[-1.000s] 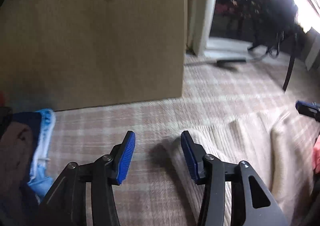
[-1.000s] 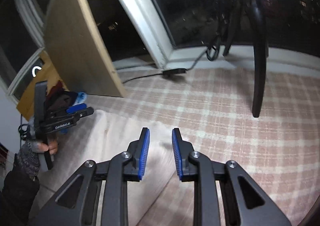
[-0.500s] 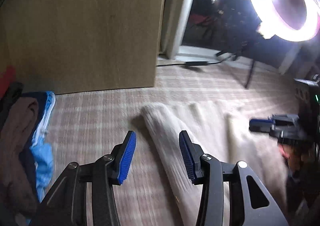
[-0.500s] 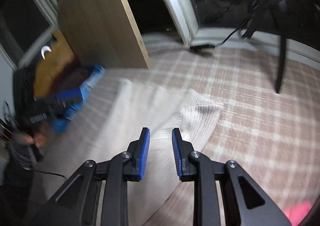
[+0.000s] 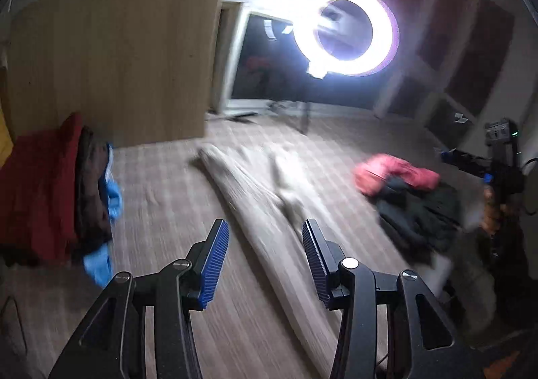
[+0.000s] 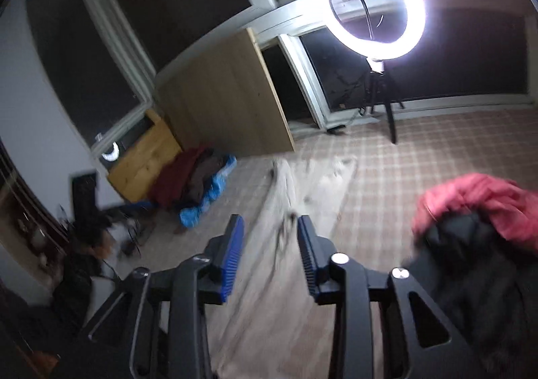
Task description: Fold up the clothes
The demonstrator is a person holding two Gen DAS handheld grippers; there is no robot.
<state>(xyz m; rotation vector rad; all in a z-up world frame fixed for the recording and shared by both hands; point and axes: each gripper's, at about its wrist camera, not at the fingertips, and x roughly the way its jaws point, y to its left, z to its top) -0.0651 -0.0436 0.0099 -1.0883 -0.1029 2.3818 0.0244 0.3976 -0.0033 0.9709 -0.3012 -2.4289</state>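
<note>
Both the left hand-held gripper [image 5: 262, 258] and the right hand-held gripper [image 6: 270, 253] hang with jaws apart (the right's just widened), holding nothing. Below them the cream garment [image 5: 255, 207] lies lengthwise on the checked floor [image 6: 420, 150], bare floor beside it.

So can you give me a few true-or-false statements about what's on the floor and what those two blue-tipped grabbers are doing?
1. The left gripper grips the cream garment. False: its jaws are open with nothing clamped.
2. A pink garment lies on a dark garment. True.
3. The ring light is off. False: it glows brightly.
4. A pile of clothes sits by the wooden board. True.
5. The right gripper holds the pink garment. False: it is empty, jaws just opening.
</note>
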